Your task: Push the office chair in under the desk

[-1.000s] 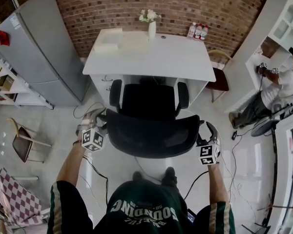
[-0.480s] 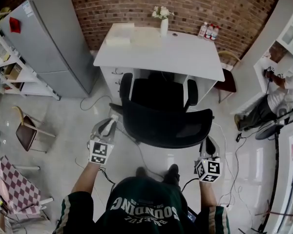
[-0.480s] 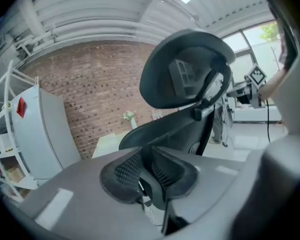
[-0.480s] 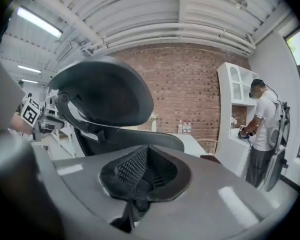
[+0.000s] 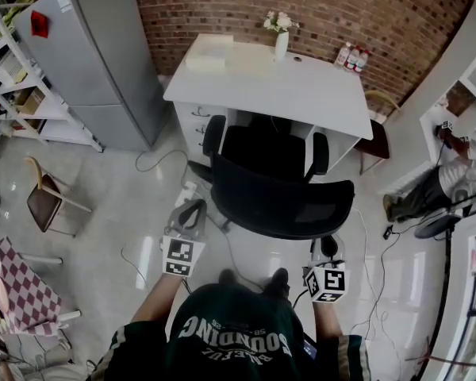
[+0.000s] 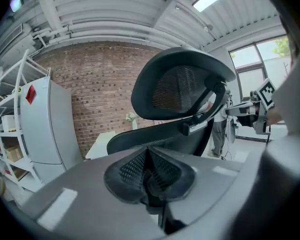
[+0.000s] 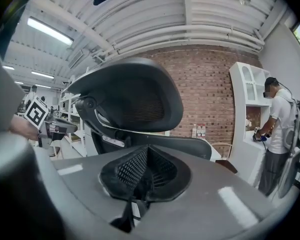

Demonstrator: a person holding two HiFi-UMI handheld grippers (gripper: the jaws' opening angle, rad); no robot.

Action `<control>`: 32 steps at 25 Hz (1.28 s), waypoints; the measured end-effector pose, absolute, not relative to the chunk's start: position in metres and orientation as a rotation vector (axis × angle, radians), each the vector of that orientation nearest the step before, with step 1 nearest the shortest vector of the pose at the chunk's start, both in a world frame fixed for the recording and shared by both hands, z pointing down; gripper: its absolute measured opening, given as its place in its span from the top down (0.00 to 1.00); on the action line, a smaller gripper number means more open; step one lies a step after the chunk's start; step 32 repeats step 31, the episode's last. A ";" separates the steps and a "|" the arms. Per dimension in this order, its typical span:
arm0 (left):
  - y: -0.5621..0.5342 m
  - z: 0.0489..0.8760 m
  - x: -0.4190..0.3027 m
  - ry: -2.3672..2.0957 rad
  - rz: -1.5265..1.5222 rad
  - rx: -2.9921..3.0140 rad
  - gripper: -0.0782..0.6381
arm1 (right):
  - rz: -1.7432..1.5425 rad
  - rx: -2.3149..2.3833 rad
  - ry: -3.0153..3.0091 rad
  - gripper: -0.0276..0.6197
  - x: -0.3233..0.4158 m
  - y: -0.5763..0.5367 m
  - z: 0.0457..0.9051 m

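Office chair (image 5: 282, 201) at the white table (image 5: 301, 86), black, facing the brick wall (image 5: 317, 6). Stands with seat front and armrests in the knee gap under the tabletop, mesh backrest out on the floor side, toward the person holding the grippers.

Left gripper (image 5: 192, 210) just beside the backrest's lower left edge, apart from it; jaws pressed together after just closing, nothing between them. Right gripper (image 5: 328, 248) near the backrest's right end, also clear of it; jaws likewise together after just closing, nothing held. From both gripper views: backrest ahead of and above the closed jaws.

On the table: white vase of flowers (image 5: 281, 44) near the far edge, flat white box (image 5: 210, 54) at the far left corner, bottles (image 5: 353, 56) at the far right corner. Grey fridge (image 5: 103, 54) left of the table, against the wall. Wooden chair (image 5: 47, 201) on the floor well to the left. Second person (image 5: 460, 173) at far right, beside a white cabinet.
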State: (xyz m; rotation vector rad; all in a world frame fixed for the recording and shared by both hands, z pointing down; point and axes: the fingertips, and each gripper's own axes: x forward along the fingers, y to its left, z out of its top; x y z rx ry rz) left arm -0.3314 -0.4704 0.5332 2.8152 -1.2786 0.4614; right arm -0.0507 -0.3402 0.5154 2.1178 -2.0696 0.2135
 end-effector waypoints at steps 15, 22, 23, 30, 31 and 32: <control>-0.467 0.538 -0.324 -1.240 0.466 2.826 0.88 | 0.201 2.033 -2.092 0.96 -0.076 -0.347 0.519; -0.464 0.539 -0.327 -1.245 0.462 2.823 0.88 | 0.201 2.030 -2.089 0.96 -0.081 -0.344 0.519; -0.464 0.540 -0.328 -1.245 0.461 2.822 0.88 | 0.201 2.030 -2.089 0.96 -0.081 -0.343 0.519; -0.464 0.544 -0.327 -1.246 0.462 2.815 0.88 | 0.204 2.032 -2.088 0.96 -0.081 -0.343 0.522; -0.464 0.544 -0.328 -1.245 0.462 2.815 0.88 | 0.204 2.032 -2.088 0.96 -0.082 -0.344 0.523; -0.464 0.544 -0.328 -1.245 0.462 2.815 0.88 | 0.204 2.032 -2.088 0.96 -0.082 -0.344 0.523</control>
